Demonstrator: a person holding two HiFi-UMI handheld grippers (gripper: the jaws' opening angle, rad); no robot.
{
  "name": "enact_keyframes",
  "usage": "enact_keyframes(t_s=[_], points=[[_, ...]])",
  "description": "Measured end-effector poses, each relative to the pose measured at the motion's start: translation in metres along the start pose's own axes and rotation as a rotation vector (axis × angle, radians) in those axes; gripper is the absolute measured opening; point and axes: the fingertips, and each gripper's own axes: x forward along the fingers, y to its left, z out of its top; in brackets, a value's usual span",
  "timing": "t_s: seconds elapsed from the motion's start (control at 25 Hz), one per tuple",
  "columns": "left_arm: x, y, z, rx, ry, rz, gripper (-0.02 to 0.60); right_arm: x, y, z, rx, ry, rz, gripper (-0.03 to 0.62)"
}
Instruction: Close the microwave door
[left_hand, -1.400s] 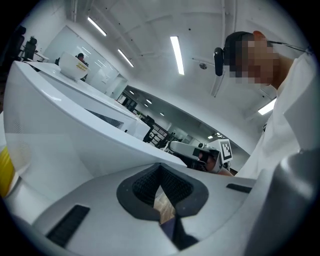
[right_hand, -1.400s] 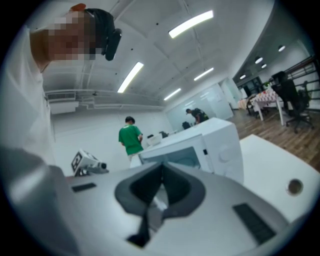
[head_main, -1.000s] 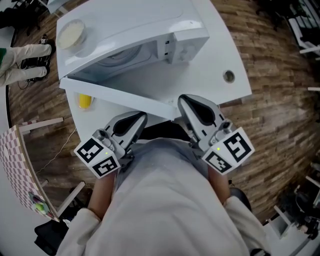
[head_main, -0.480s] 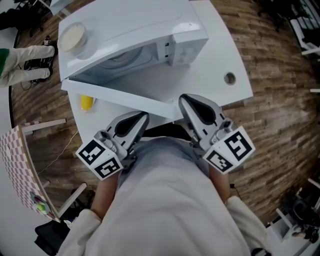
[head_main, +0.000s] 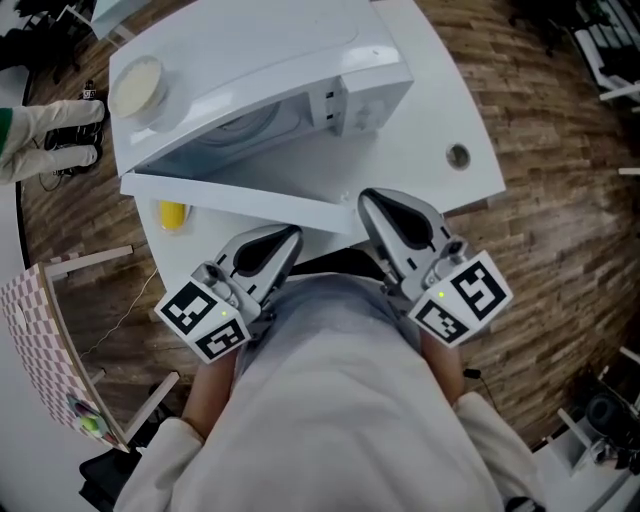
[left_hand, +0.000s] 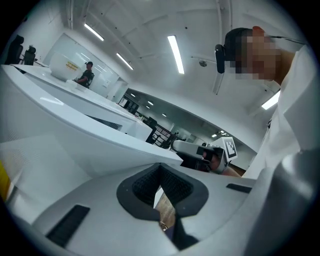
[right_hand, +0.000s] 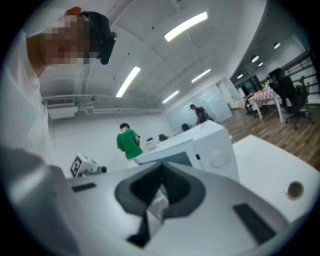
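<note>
The right gripper (head_main: 375, 205) is clenched on nothing, its jaws pressed together, and it is held close against the person's torso. The left gripper (head_main: 280, 240) is likewise closed and empty, level with it on the other side.

Just ahead of both lies the microwave door (head_main: 240, 190), standing open. It is a long white slab running left to right across the front of the microwave (head_main: 250, 60), with its right end nearly touching the tip of the right gripper. The left gripper's tip sits just short of the door's lower edge, nearer the middle. The cavity shows behind the door, farther from the person, so the closing push seems to go forward and away from the body. The right gripper looks better placed at the door's near corner.

The microwave rests on a white counter (head_main: 440, 110), which has a small round hole (head_main: 458, 155) at the right. A yellow object (head_main: 172, 213) peeks out below the door's left end. A pale round dish (head_main: 135, 85) sits on the microwave's top. Wood-plank floor (head_main: 560, 200) surrounds the counter.
</note>
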Motion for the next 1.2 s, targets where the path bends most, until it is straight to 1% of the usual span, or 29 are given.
enact_keyframes(t_s=[0.12, 0.68, 0.96, 1.2], points=[[0.003, -0.001, 0.003, -0.020, -0.005, -0.020, 0.015, 0.000, -0.002, 0.000, 0.002, 0.005, -0.002, 0.023], [0.012, 0.006, 0.010, -0.058, -0.025, -0.016, 0.015, -0.001, -0.014, 0.004, 0.011, 0.004, -0.009, 0.023], [0.018, 0.012, 0.013, -0.047, -0.026, -0.014, 0.015, -0.002, -0.010, 0.000, 0.006, 0.013, -0.008, 0.023], [0.019, 0.019, 0.021, -0.038, -0.044, -0.011, 0.015, -0.004, -0.009, -0.003, 0.007, 0.014, -0.015, 0.023]])
